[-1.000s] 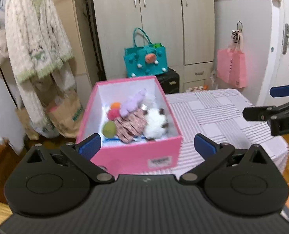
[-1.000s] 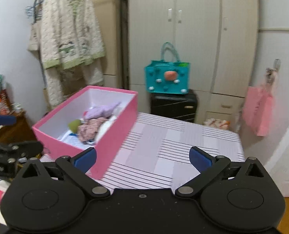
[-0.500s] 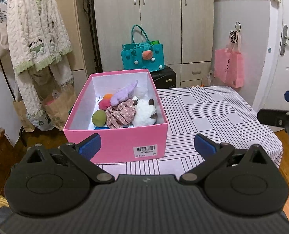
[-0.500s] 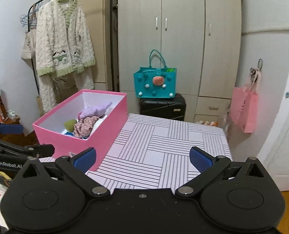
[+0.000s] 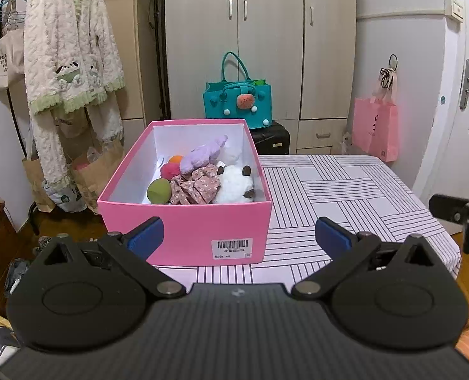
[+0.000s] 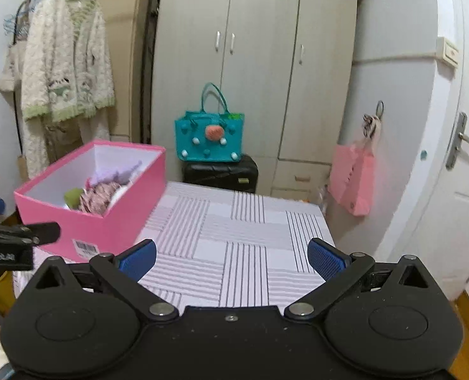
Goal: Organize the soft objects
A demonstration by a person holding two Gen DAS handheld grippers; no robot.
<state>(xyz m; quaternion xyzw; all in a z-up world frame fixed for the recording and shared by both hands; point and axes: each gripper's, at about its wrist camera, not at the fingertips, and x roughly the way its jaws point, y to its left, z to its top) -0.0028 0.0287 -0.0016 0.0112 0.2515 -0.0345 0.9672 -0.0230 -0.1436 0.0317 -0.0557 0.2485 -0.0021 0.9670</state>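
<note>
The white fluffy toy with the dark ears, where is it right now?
In the left wrist view the white plush toy lies inside the pink box, in its near right corner, touching the floral cloth on its left.

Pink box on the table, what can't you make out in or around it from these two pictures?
- Box floor: hidden under the piled soft toys, left wrist view.
- Barcode label: print too small to read.
- Toys in the right wrist view: blurred, mostly behind the box wall.
- Right gripper: cut off by the frame edge in the left wrist view.
</note>
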